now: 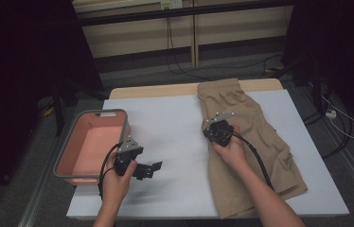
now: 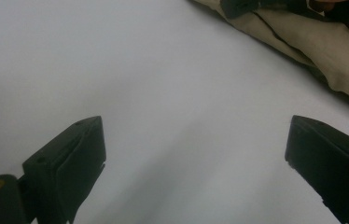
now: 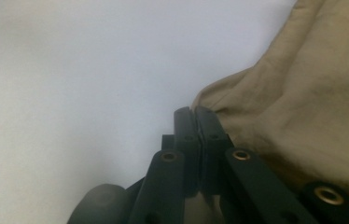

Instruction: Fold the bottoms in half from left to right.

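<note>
Tan shorts (image 1: 255,142) lie along the right half of the white table (image 1: 165,118), waistband at the far edge. My right gripper (image 1: 209,133) sits at their left edge. In the right gripper view its jaws (image 3: 195,112) are pressed together where the fabric edge (image 3: 303,84) peaks up, so they look shut on the shorts. My left gripper (image 1: 155,166) hovers low over bare table near the front left. Its jaws (image 2: 196,140) stand wide apart with nothing between them. The shorts (image 2: 331,51) show at the top right of the left gripper view.
A pink basket with a grey rim (image 1: 66,146) stands at the table's left edge, empty. Beyond the far edge are a cabinet base and loose cables (image 1: 180,66) on the floor. Dark curtains close off both sides.
</note>
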The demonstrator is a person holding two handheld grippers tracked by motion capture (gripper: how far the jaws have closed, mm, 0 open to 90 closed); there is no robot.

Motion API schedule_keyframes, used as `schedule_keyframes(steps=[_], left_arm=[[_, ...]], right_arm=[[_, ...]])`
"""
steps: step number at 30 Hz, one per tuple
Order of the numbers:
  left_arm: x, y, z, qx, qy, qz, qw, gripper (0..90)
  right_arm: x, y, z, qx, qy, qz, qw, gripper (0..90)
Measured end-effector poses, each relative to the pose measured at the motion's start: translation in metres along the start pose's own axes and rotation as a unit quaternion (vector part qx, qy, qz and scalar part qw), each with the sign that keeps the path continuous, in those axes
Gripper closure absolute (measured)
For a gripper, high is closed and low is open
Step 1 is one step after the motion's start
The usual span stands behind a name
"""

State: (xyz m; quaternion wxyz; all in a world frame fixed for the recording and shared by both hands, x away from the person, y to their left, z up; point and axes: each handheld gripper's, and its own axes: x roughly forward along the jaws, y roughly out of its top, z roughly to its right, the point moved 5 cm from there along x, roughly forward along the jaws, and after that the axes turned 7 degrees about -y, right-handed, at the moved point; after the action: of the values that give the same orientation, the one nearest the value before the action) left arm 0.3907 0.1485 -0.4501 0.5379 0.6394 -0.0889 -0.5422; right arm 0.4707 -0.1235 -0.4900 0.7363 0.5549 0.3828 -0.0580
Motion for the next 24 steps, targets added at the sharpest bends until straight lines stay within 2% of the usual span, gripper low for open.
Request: schedule_keyframes(steps=[5, 10, 12, 13, 15, 16, 17, 18, 21, 24], left_arm=[[0.0, 0.0, 0.0, 0.001, 0.0, 0.0, 1.0, 5.3], [0.0, 0.001, 0.0, 0.004, 0.001, 0.001, 1.0, 5.2], [-0.001, 0.001, 0.0, 0.001, 0.0, 0.003, 1.0, 5.2], [-0.001, 0.001, 0.0, 0.001, 0.0, 0.003, 1.0, 5.2], [-0.002, 0.001, 0.0, 0.0, 0.0, 0.002, 1.0, 5.3], [-0.002, 0.0, 0.0, 0.001, 0.001, 0.001, 1.0, 5.2], [-0.001, 0.0, 0.0, 0.0, 0.001, 0.001, 1.0, 5.2], [-0.001, 0.0, 0.0, 0.0, 0.0, 0.0, 1.0, 5.2], [0.001, 0.0, 0.0, 0.002, -0.001, -0.003, 1.0, 5.3], [0.001, 0.0, 0.0, 0.004, 0.0, -0.003, 1.0, 5.2]], right_arm=[[-0.001, -0.001, -0.007, -0.011, 0.018, -0.002, 0.9998, 89.2], [-0.004, -0.001, -0.018, -0.036, 0.038, -0.003, 0.9986, 89.2], [-0.005, 0.0, -0.019, -0.036, 0.03, 0.0, 0.9989, 88.2], [-0.005, 0.0, -0.019, -0.03, 0.023, 0.003, 0.9993, 85.2], [-0.004, 0.002, -0.017, -0.02, 0.016, 0.005, 0.9997, 70.7], [-0.003, 0.003, -0.015, -0.027, -0.002, 0.008, 0.9996, 64.2], [-0.003, 0.005, -0.014, -0.027, -0.007, 0.01, 0.9996, 58.3], [-0.002, 0.007, -0.013, -0.015, -0.01, 0.01, 0.9998, 52.7], [0.004, 0.008, -0.011, -0.008, -0.016, -0.004, 0.9998, 43.0], [0.012, 0.005, -0.008, -0.021, -0.033, -0.017, 0.9991, 44.8]])
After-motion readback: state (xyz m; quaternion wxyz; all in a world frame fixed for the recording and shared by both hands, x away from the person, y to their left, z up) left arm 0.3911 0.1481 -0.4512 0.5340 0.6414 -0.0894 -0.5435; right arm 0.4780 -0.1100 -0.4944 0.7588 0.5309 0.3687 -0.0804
